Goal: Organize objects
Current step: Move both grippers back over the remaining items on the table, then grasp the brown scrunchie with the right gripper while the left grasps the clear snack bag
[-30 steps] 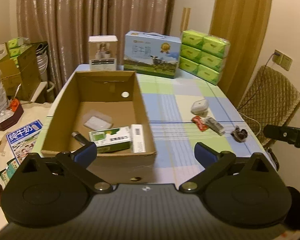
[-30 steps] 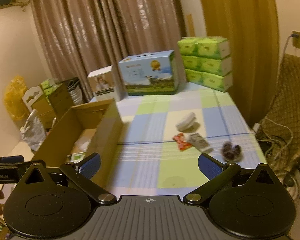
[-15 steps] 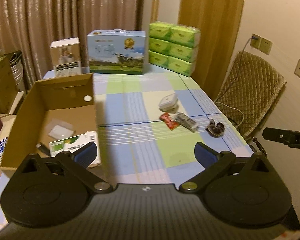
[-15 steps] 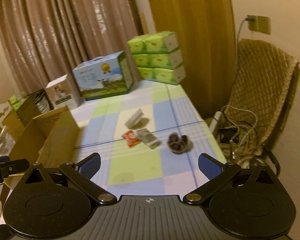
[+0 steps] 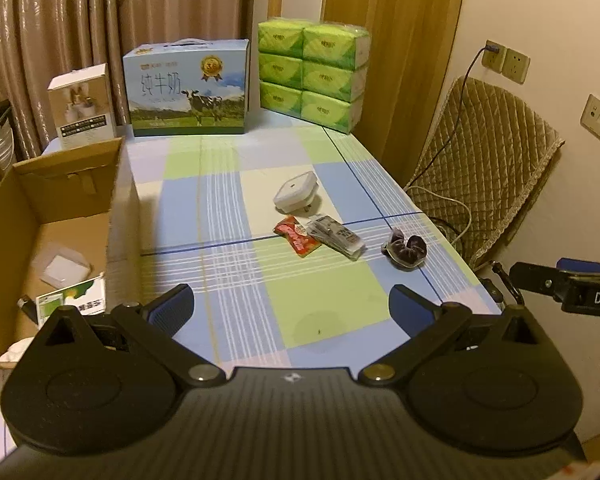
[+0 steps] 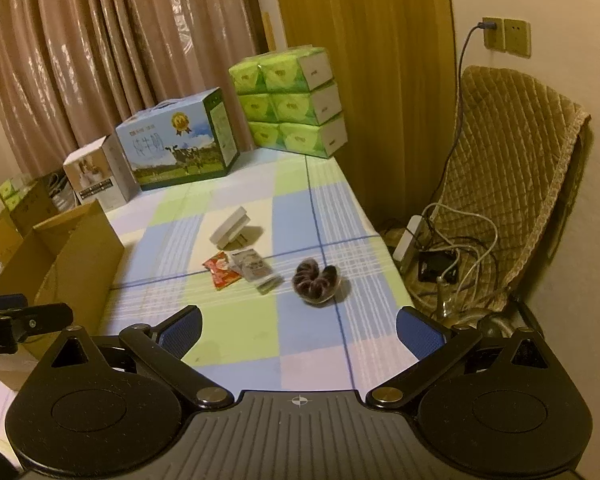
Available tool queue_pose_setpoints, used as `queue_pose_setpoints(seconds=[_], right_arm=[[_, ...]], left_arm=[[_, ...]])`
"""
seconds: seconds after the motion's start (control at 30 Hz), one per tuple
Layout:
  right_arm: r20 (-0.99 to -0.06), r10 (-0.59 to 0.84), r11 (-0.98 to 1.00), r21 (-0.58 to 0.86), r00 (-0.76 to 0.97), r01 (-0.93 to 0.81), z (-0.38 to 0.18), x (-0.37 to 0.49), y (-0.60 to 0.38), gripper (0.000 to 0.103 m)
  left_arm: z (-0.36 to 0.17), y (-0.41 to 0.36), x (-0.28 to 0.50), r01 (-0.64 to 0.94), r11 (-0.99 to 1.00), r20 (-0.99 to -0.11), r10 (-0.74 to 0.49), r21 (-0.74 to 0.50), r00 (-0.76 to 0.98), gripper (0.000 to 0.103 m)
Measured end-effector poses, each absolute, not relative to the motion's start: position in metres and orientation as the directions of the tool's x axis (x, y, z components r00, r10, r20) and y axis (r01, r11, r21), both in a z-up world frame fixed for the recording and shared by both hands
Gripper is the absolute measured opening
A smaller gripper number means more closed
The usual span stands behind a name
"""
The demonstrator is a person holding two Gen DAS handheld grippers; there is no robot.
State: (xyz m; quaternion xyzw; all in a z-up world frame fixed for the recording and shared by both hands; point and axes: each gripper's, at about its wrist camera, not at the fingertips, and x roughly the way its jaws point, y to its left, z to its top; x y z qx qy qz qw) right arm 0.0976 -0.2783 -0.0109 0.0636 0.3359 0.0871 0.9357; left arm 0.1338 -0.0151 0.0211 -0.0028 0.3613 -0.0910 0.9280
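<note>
On the checked tablecloth lie a white square plug adapter (image 5: 295,193), a red snack packet (image 5: 298,235), a grey printed packet (image 5: 336,236) and a dark velvet scrunchie (image 5: 406,247). They also show in the right wrist view: adapter (image 6: 230,231), red packet (image 6: 222,275), grey packet (image 6: 252,265), scrunchie (image 6: 315,282). An open cardboard box (image 5: 64,184) stands at the left with a green-white carton (image 5: 74,300) and a clear plastic case (image 5: 65,266) inside. My left gripper (image 5: 290,312) and right gripper (image 6: 298,330) are both open and empty, above the table's near edge.
A blue milk carton (image 5: 188,88), a small white box (image 5: 82,106) and stacked green tissue packs (image 5: 314,74) line the far edge. A quilted chair (image 5: 484,164) with cables stands right of the table. The right gripper's body (image 5: 572,290) shows at the right.
Both grippers have swung to the right, away from the cardboard box, toward the loose items in the middle of the table. Both stayed open and empty.
</note>
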Motion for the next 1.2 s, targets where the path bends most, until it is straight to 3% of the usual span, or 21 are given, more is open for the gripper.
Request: queue_pose_setpoints(seconds=[0.23,0.47,1.0,1.2], right_arm=[[-0.627,0.206,0.978,0.13,0.751,-0.161,-0.024,0.132,-0.278,0.1],[-0.659,0.227,0.971,0.095,0.717,-0.22,-0.055,0.169,-0.272,0.082],[-0.716,0.244,0.963,0.098,0.654,-0.252,-0.14,0.246,-0.258,0.066],[-0.73,0.216,0.973,0.104,0.649,-0.206,-0.155,0.265,-0.252,0.054]], left_arm=[[0.004,-0.03,0.164,0.156,0.987,-0.683,-0.147,-0.049,0.716,0.102],[-0.023,-0.041,0.202,0.137,0.99,-0.701,-0.126,-0.041,0.702,0.102],[-0.095,-0.048,0.263,0.107,0.991,-0.755,-0.135,-0.085,0.641,0.102],[-0.109,-0.05,0.28,0.102,0.99,-0.761,-0.142,-0.099,0.633,0.102]])
